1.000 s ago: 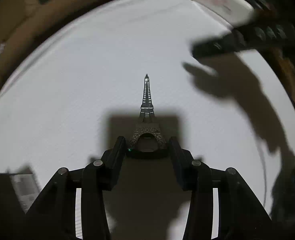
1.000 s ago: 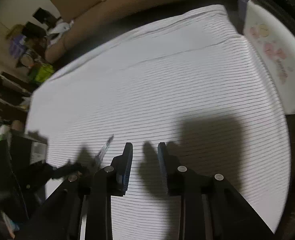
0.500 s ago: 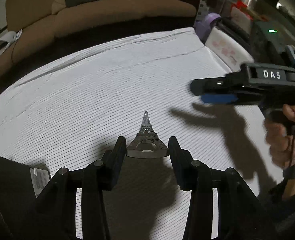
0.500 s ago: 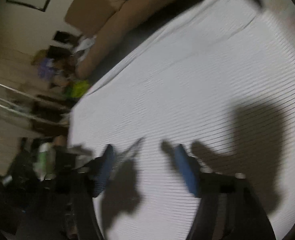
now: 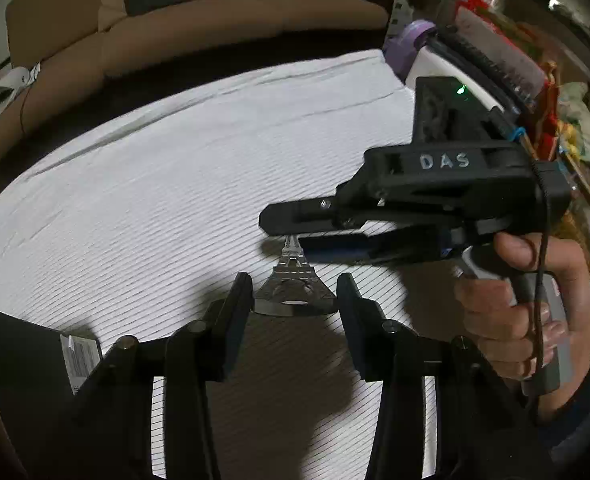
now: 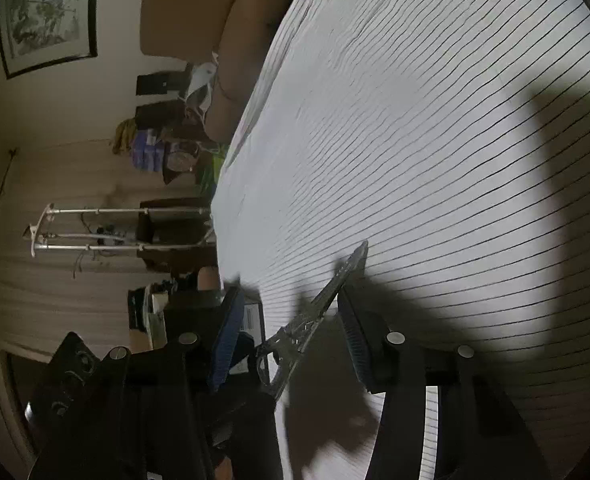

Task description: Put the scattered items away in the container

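Observation:
A small metal Eiffel Tower model [image 5: 293, 284] is gripped at its base by my left gripper [image 5: 294, 280], both pads pressing on its sides. It leans forward over the white striped cloth [image 5: 175, 200]. My right gripper [image 5: 287, 234] comes in from the right, rolled onto its side, and a person's hand [image 5: 527, 312] holds its handle. The tower's spire lies between its jaws, which are closing. In the right wrist view the tower [image 6: 315, 312] crosses the right gripper [image 6: 287, 300] diagonally, close to the right pad and not clamped. A black container [image 5: 23, 356] sits at the lower left.
A tan sofa [image 5: 215, 20] runs along the far edge of the cloth-covered table. A white case [image 5: 435, 64] and a purple object [image 5: 411, 36] stand at the back right, with cluttered shelves [image 5: 555, 100] behind them. In the right wrist view a clothes rack [image 6: 95, 232] stands beyond the table's left edge.
The right gripper has swung in from the right, rolled onto its side and come around the tower's spire. The left gripper tilted up early on, then held still with the tower.

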Available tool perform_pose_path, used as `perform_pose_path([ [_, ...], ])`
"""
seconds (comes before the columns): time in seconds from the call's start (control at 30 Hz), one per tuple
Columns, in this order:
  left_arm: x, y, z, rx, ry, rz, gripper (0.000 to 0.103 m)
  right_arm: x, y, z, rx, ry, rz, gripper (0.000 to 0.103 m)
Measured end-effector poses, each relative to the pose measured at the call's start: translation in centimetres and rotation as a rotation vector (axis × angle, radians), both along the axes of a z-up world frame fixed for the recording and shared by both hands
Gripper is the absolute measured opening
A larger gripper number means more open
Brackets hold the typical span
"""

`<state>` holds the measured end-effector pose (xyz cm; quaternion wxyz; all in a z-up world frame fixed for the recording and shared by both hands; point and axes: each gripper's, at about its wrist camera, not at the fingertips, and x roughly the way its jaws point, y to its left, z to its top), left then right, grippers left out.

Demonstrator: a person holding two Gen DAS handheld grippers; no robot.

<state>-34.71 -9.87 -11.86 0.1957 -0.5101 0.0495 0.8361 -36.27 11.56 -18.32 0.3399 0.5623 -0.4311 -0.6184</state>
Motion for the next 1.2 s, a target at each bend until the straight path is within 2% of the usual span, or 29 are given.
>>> perform_pose_path([
  [0.1, 0.1, 0.1, -0.1, 0.039, -0.02, -0.019, 0.004, 0.0, -1.1, 0.1, -0.007, -0.004, 0.055, 0.052],
  [0.17, 0.0, 0.4, -1.1, 0.001, -0.053, -0.018, 0.004, 0.0, -1.9, -0.1, -0.031, -0.021, 0.082, 0.05],
  [0.2, -0.2, 0.3, -1.7, -0.027, -0.074, -0.015, 0.004, 0.0, -2.0, -0.1, -0.005, -0.015, 0.08, 0.045],
  [0.27, -0.1, 0.3, -3.0, -0.104, -0.121, -0.012, 0.013, 0.0, -1.9, 0.3, 0.053, 0.007, 0.077, 0.045],
  [0.3, 0.1, 0.2, -3.5, -0.143, -0.138, -0.013, 0.031, 0.0, -1.9, 0.5, 0.067, 0.014, 0.078, 0.046],
  [0.33, 0.3, 0.1, -3.7, -0.165, -0.146, -0.008, 0.058, 0.0, -1.9, 0.6, 0.081, 0.019, 0.08, 0.045],
  [0.4, 0.7, -0.1, -3.8, -0.17, -0.157, -0.003, 0.08, -0.1, -1.9, 0.6, 0.086, 0.022, 0.091, 0.045],
  [0.47, 1.3, -0.1, -3.7, -0.15, -0.168, -0.04, 0.08, 0.0, -1.9, 0.6, 0.09, 0.029, 0.108, 0.045],
  [0.57, 1.6, 0.3, -4.0, -0.148, -0.189, -0.061, 0.081, 0.5, -1.4, 0.9, 0.152, 0.055, 0.137, 0.045],
  [0.67, 1.0, 1.0, -4.8, -0.194, -0.221, -0.015, 0.085, 0.7, 0.2, 1.5, 0.226, 0.083, 0.102, 0.045],
  [0.73, 0.7, 1.5, -5.0, -0.224, -0.235, 0.02, 0.096, 0.7, 1.7, 2.2, 0.296, 0.104, 0.065, 0.045],
  [0.83, 0.1, 1.7, -5.1, -0.219, -0.271, 0.117, 0.102, 0.9, 5.3, 3.9, 0.448, 0.136, -0.055, 0.046],
  [0.93, -0.4, 1.8, -5.1, -0.202, -0.289, 0.216, 0.103, 1.4, 8.9, 5.6, 0.532, 0.163, -0.158, 0.048],
  [1.0, -0.4, 2.0, -4.8, -0.198, -0.285, 0.231, 0.099, 1.8, 9.9, 6.4, 0.558, 0.173, -0.181, 0.05],
  [1.07, 0.1, 2.2, -4.2, -0.194, -0.258, 0.19, 0.084, 2.0, 10.1, 7.0, 0.577, 0.186, -0.187, 0.051],
  [1.2, 0.8, 0.2, -2.7, -0.166, -0.238, 0.174, 0.02, 2.2, 9.0, 7.1, 0.547, 0.199, -0.146, 0.051],
])
